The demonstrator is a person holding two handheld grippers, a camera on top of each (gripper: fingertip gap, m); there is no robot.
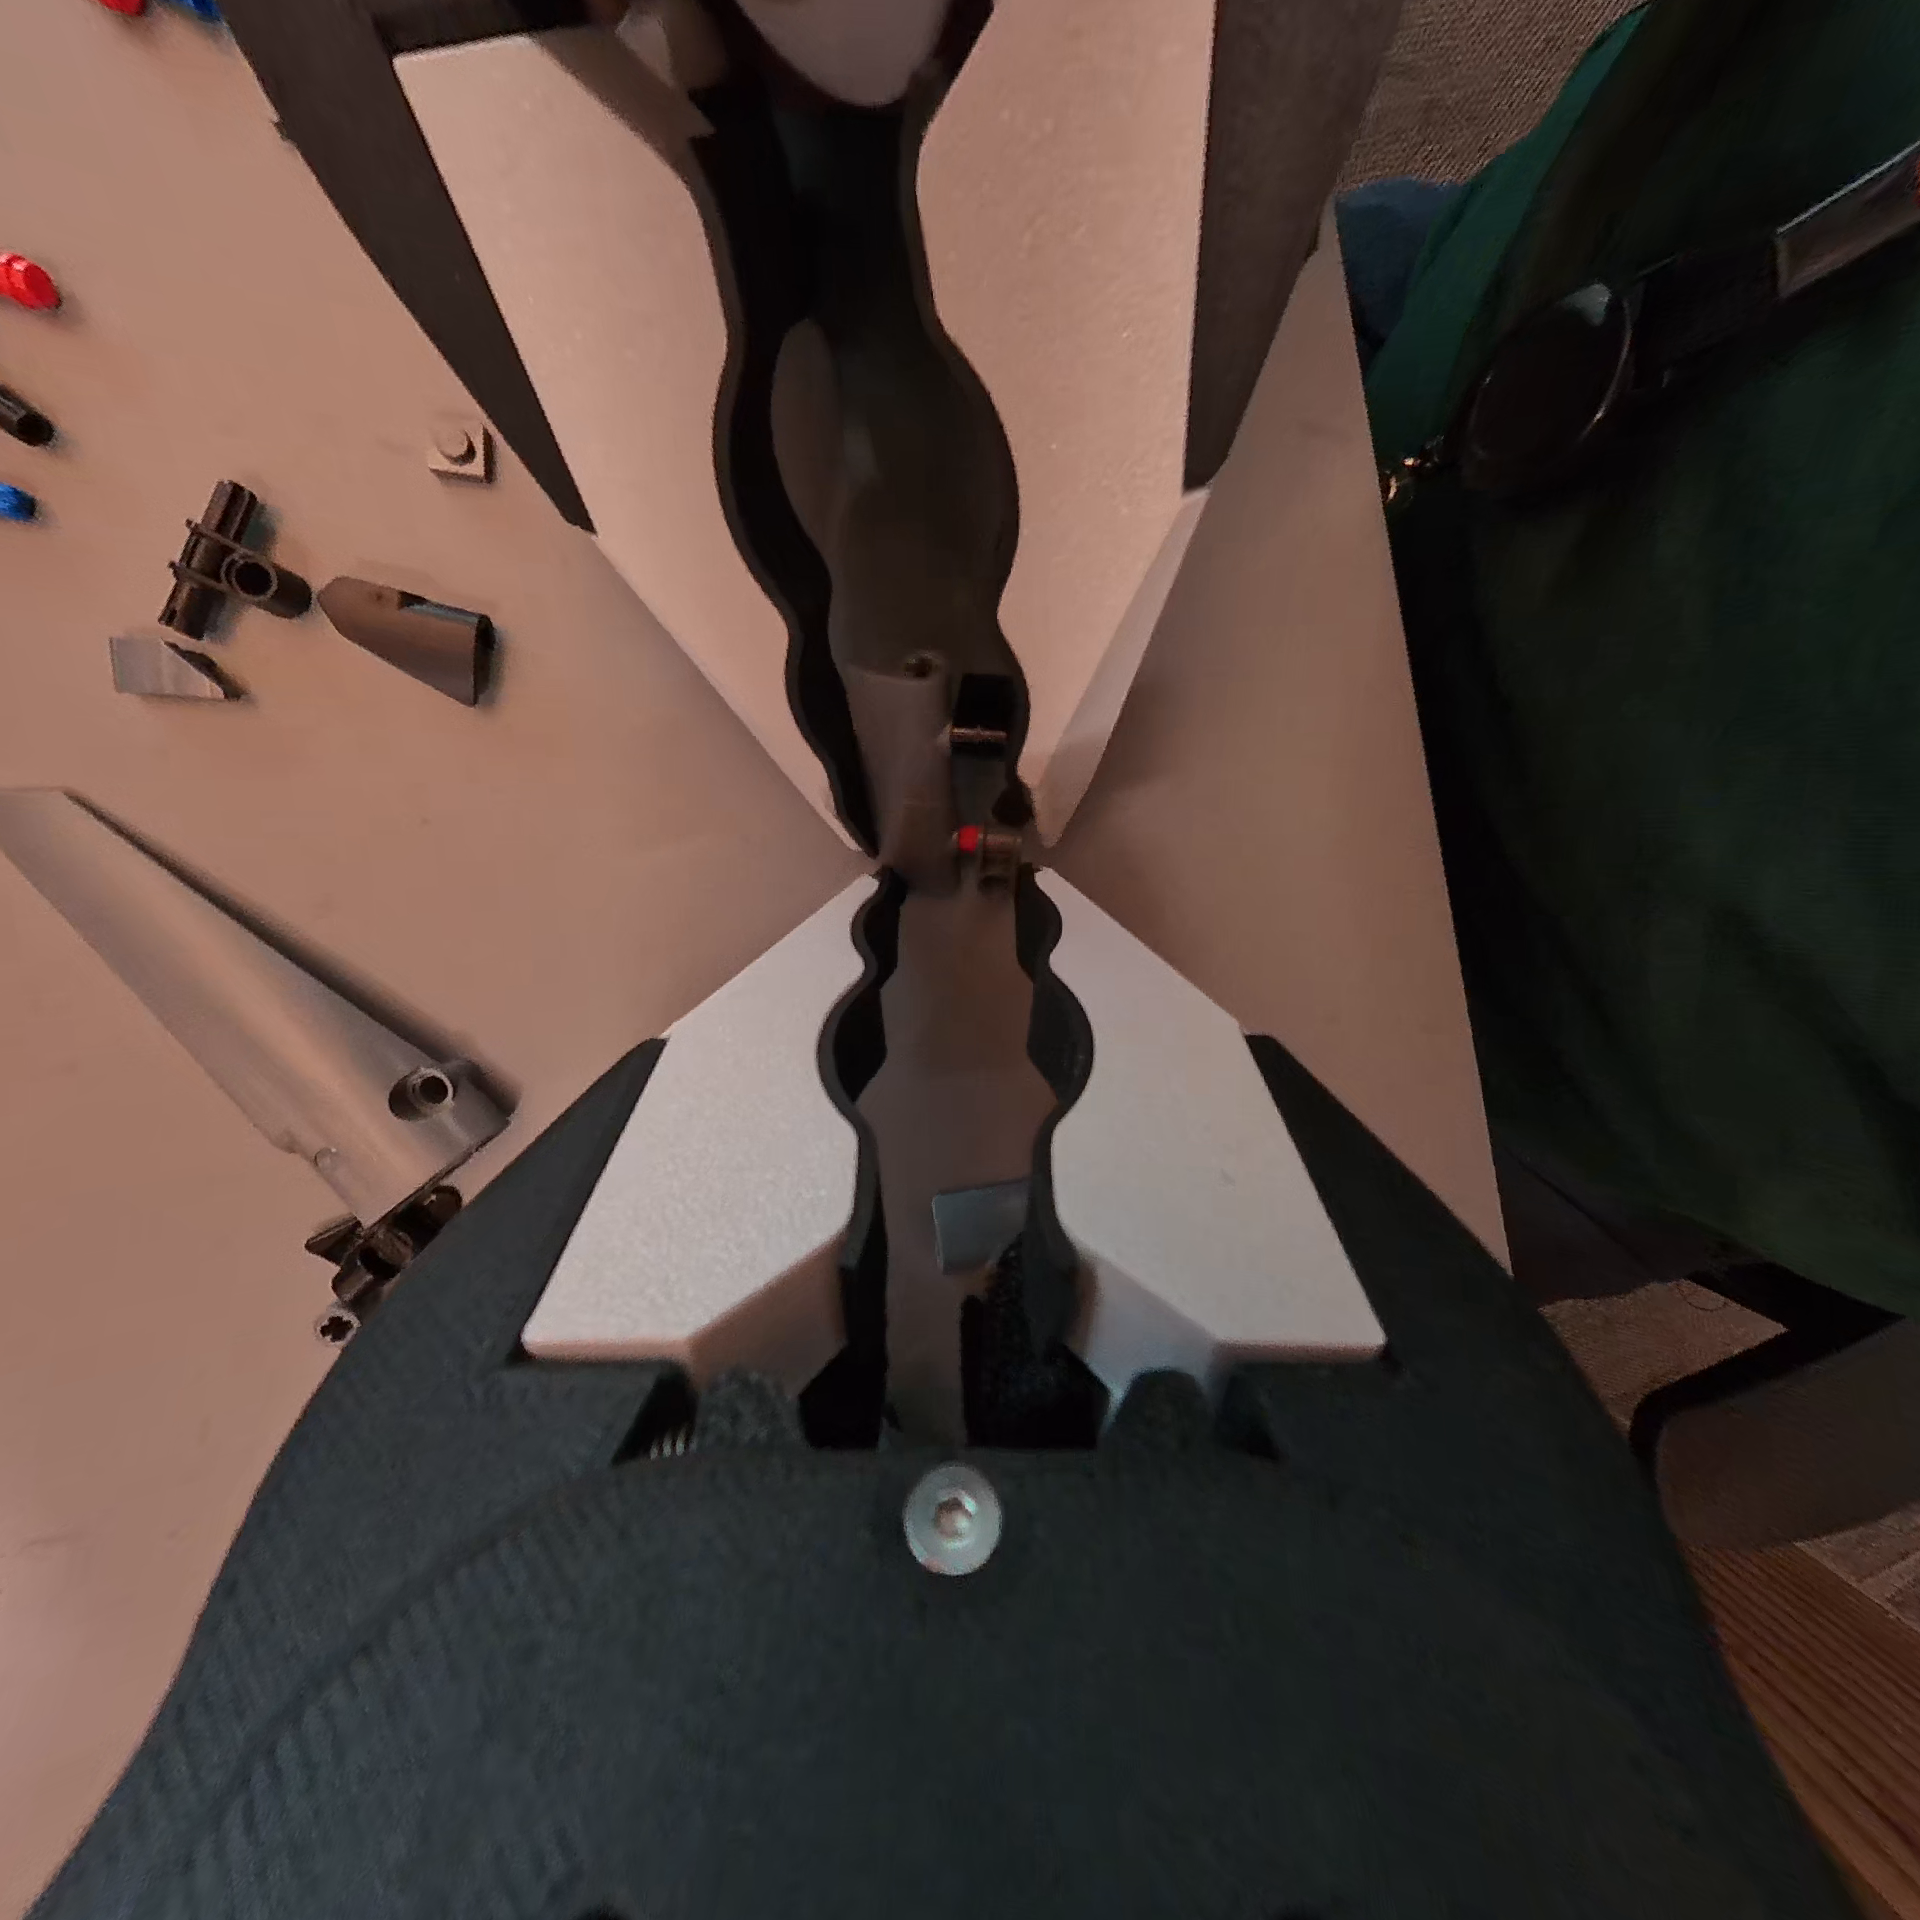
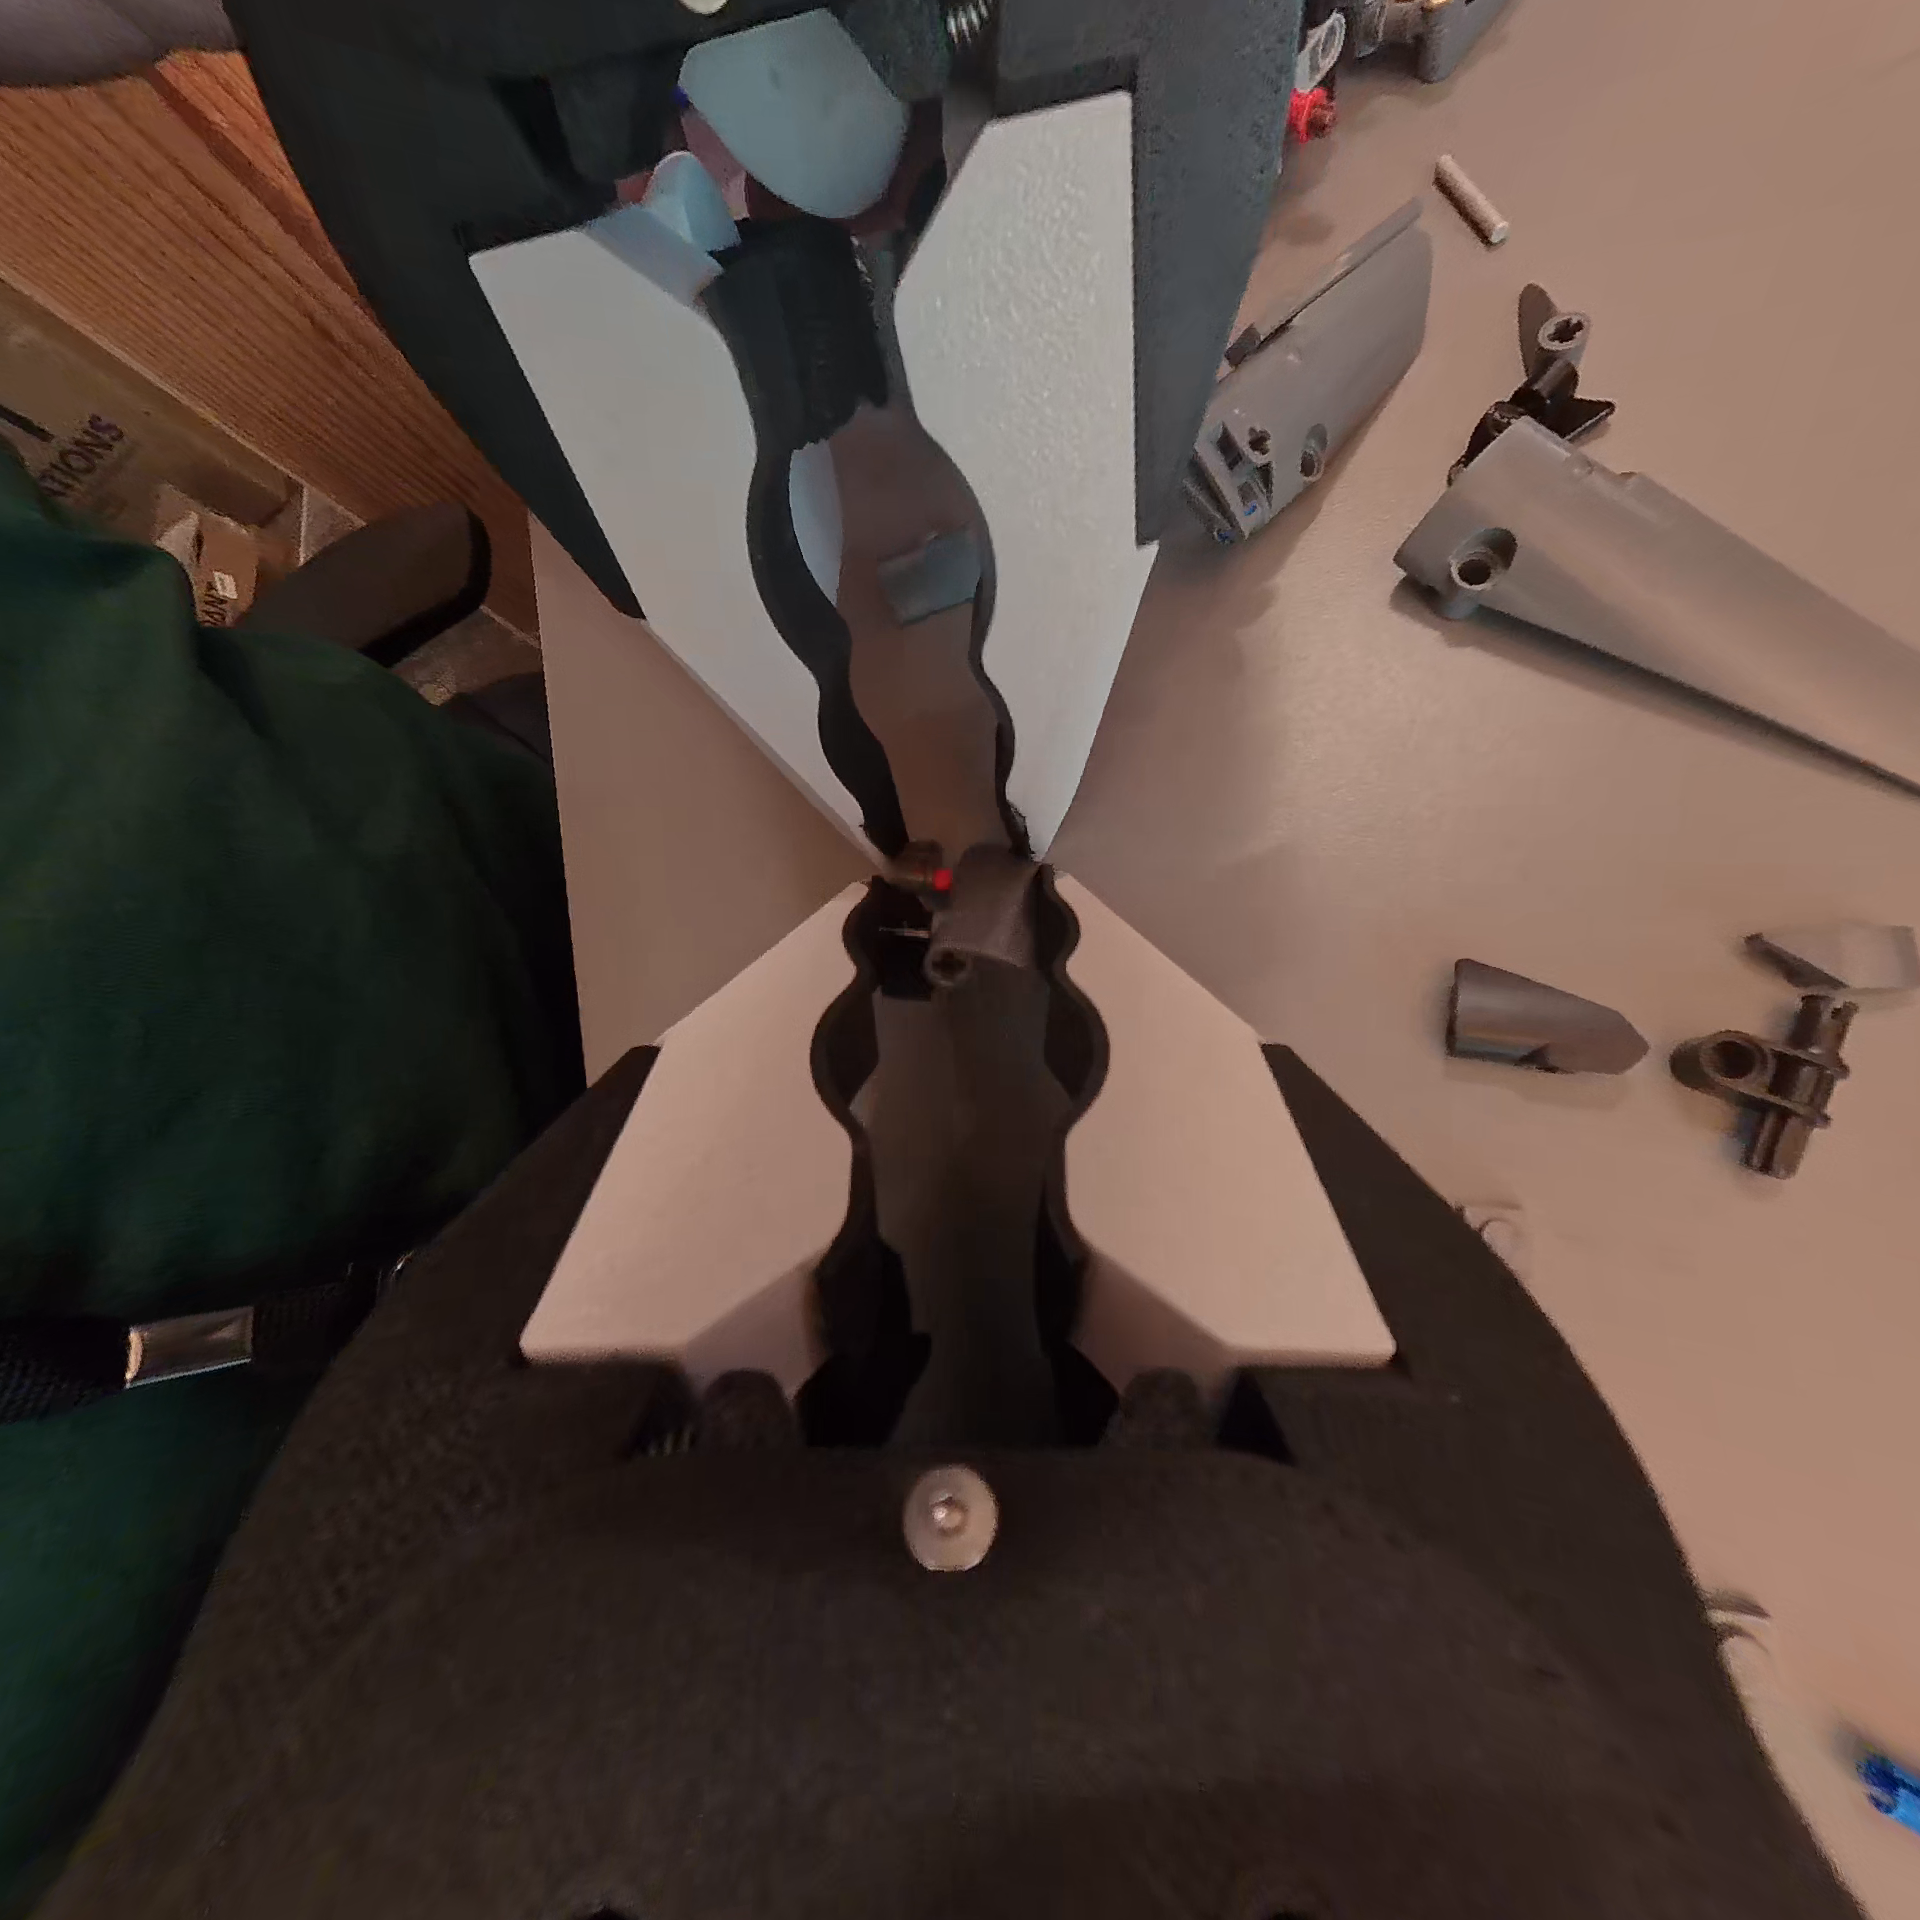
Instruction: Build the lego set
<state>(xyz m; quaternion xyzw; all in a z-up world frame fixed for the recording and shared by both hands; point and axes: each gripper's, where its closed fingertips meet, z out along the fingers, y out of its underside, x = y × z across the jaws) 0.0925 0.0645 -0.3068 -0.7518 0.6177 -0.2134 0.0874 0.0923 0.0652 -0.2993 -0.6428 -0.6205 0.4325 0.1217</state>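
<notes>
Your two grippers meet tip to tip above the worktop, each seen head-on by the other's camera. Your left gripper is clenched on a small black connector piece with a red dot on it. Your right gripper is clenched on a small dark grey tube piece, which touches that black connector right at the tips. A small grey slope brick lies on the worktop under the left gripper's fingers.

In the left wrist view, counted on the worktop: one long grey wing panel with a black connector at its near end, one black cross-shaped connector, one dark grey wedge piece just beside it, one light grey slope, one grey single-stud plate, two red bits and two blue bits at the left edge.

The right wrist view adds a second, shorter grey panel, one short grey pin, one blue piece at the lower right corner, and a cluster of grey, blue and red parts at the top edge, too small to count.

A green sleeve with a black strap sits beside the worktop. A cardboard box on the floor carries printed lettering.
</notes>
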